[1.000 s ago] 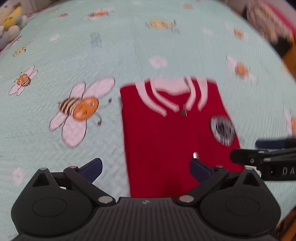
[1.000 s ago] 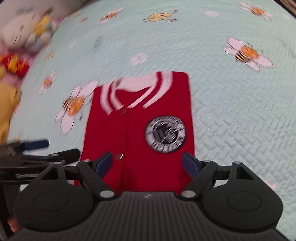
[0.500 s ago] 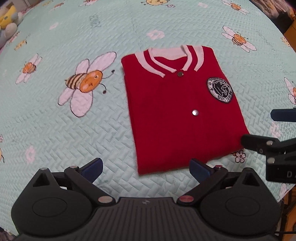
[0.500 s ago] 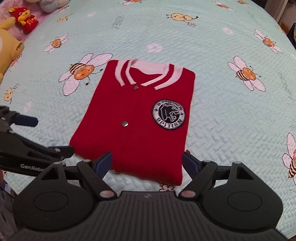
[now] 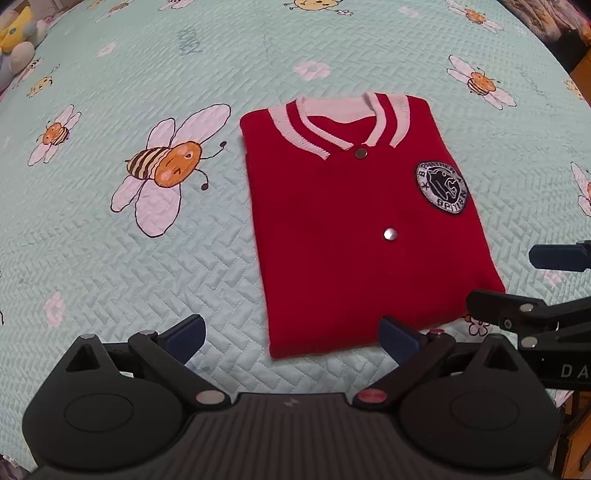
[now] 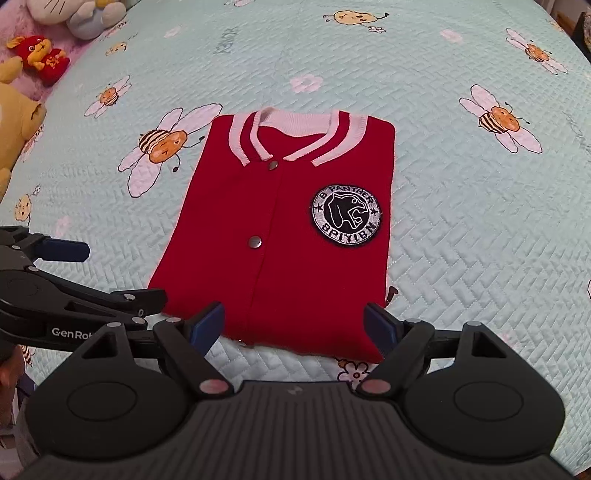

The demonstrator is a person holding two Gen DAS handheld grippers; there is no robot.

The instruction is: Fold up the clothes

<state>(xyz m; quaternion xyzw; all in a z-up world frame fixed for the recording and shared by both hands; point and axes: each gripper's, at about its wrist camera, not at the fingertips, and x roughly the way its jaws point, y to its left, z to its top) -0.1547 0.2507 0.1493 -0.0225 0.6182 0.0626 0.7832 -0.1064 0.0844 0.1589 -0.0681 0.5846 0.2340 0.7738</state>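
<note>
A pale mint quilted bedspread (image 6: 461, 229) printed with cartoon bees and white flowers covered the whole surface. At its far left edge, in the right wrist view, sat a row of plush toys: a yellow bear-like plush (image 6: 16, 125), a small red and yellow plush doll (image 6: 40, 59) and a white and pale blue plush (image 6: 81, 14). A large printed bee with white wings (image 5: 166, 170) lay on the bedspread just left of the garment.

Near the middle of the bedspread lay the red knitted varsity cardigan (image 6: 288, 236), folded into a neat rectangle, face up, with its white striped collar (image 6: 295, 136) at the far end. Two metal snap buttons (image 6: 255, 242) ran down its front, and a round black and silver panther patch (image 6: 347, 212) sat on the side toward the right.

The left gripper (image 5: 291, 334) hovered above the near hem of the cardigan, its blue-padded jaws spread wide with nothing between them. The right gripper (image 6: 293, 326) hung just beside it, over the same hem, jaws likewise wide apart and empty. Neither touched the cloth.
</note>
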